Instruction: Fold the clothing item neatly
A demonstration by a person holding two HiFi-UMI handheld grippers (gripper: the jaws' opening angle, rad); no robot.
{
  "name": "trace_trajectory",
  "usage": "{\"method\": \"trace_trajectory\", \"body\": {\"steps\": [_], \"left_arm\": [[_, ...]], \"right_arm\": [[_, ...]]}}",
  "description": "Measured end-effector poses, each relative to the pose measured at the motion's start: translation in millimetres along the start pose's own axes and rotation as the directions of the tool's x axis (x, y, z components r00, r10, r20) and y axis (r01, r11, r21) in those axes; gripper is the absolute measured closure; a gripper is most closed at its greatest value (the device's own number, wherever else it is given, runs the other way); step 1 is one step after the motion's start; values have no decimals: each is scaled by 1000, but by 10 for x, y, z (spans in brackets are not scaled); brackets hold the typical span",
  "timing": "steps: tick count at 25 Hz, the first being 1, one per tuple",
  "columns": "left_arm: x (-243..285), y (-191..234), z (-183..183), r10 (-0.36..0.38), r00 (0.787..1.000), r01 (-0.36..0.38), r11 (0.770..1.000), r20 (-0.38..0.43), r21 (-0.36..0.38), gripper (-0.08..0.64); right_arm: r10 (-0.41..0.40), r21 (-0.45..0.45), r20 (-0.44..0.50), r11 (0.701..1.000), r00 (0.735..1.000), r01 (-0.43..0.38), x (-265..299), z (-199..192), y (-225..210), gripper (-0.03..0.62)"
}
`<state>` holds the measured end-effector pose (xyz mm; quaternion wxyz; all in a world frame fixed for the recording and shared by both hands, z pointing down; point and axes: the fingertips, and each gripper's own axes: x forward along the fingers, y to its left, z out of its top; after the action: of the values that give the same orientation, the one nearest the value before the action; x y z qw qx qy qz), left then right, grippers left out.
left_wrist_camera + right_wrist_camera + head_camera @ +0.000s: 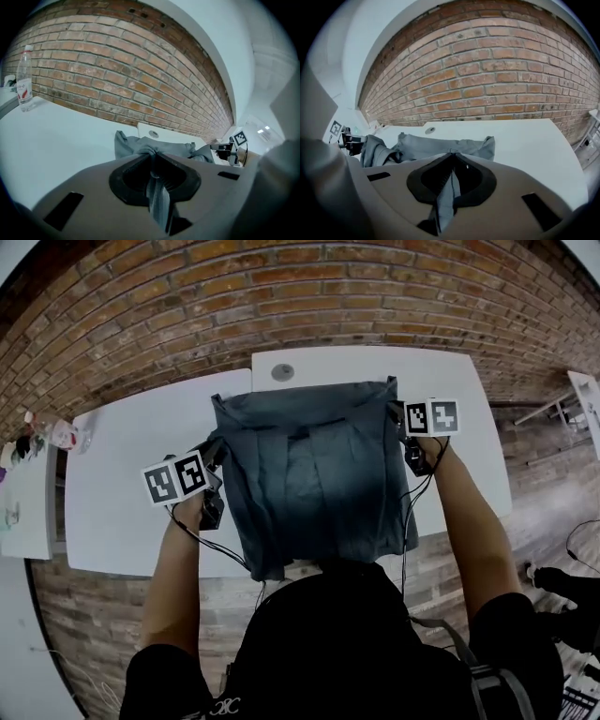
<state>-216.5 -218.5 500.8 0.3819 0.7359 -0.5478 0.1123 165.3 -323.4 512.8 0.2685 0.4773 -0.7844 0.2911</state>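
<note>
A grey clothing item [314, 479] hangs spread between my two grippers over the white table [131, 484]; its lower edge droops past the table's near edge. My left gripper [214, 456] is shut on the garment's left upper edge, and in the left gripper view [152, 157] a bunch of grey cloth [159, 199] runs through the closed jaws. At the right upper corner my right gripper [400, 418] is shut on the fabric too; its own view [451, 159] shows a strip of cloth [443, 201] pinched between the jaws. The rest of the garment [440, 143] lies rumpled on the table beyond.
A second white table [450, 371] with a round cable grommet [282, 372] adjoins at the back, against a brick wall [281, 296]. A plastic water bottle [23, 79] stands at the far left. Another table [23, 493] with small items is on the left.
</note>
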Motion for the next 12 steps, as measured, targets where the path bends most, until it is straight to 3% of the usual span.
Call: {"method": "trace_trajectory", "body": {"steps": [7, 12], "left_arm": [[509, 407, -89, 75, 992, -75, 997, -99, 4, 517], [733, 531, -259, 41, 981, -37, 999, -189, 26, 503]], "right_arm": [[-36, 43, -92, 998, 995, 40, 535, -149, -360, 566], [10, 26, -106, 1000, 994, -8, 655, -259, -379, 563]]}}
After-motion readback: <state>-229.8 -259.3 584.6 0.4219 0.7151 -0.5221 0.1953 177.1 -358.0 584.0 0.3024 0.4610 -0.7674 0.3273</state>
